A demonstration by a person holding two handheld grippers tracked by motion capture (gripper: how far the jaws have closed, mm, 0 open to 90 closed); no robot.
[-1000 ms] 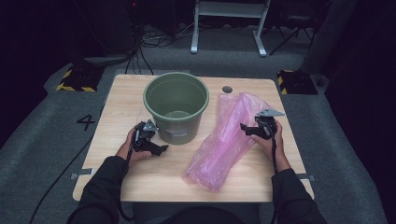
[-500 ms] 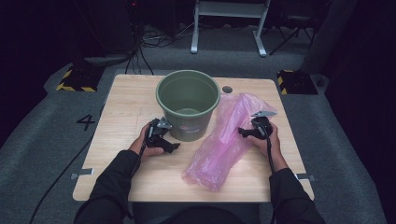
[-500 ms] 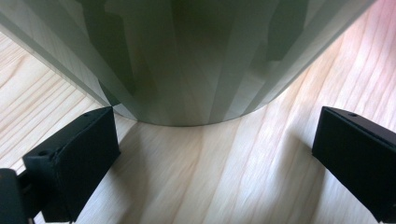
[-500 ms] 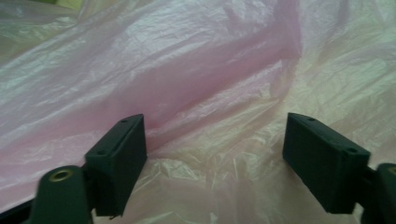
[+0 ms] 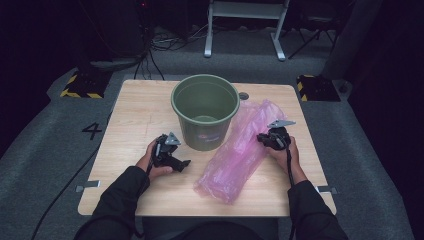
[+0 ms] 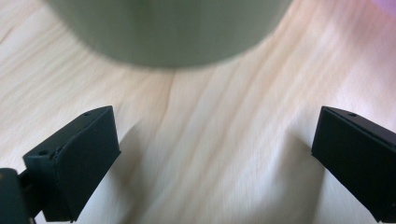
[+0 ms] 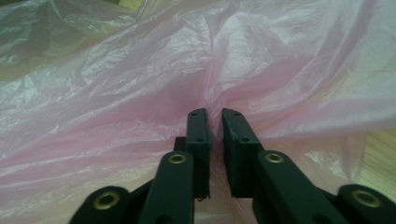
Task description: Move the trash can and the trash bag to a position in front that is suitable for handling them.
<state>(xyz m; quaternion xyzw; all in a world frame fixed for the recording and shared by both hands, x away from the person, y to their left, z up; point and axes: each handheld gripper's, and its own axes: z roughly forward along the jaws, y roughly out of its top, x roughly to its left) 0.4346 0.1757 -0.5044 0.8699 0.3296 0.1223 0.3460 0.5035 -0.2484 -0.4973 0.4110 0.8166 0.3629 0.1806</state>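
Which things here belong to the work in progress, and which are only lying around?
Belong to the work:
- thin pink plastic bag, pinched by the right gripper
- round green plastic bucket
- left gripper, jaws open

Lying around:
- yellow-black striped blocks on the floor
- metal stand

Before you: a pale wooden table (image 5: 135, 115) with a small dark round fitting (image 5: 243, 95) near its far edge. To your left, the grey floor bears a numeral 4 (image 5: 93, 130). Beyond the table's far corners you see two yellow-and-black striped blocks (image 5: 77, 86) (image 5: 315, 87); farther back, a white metal frame (image 5: 245, 25) and loose cables (image 5: 155, 42).
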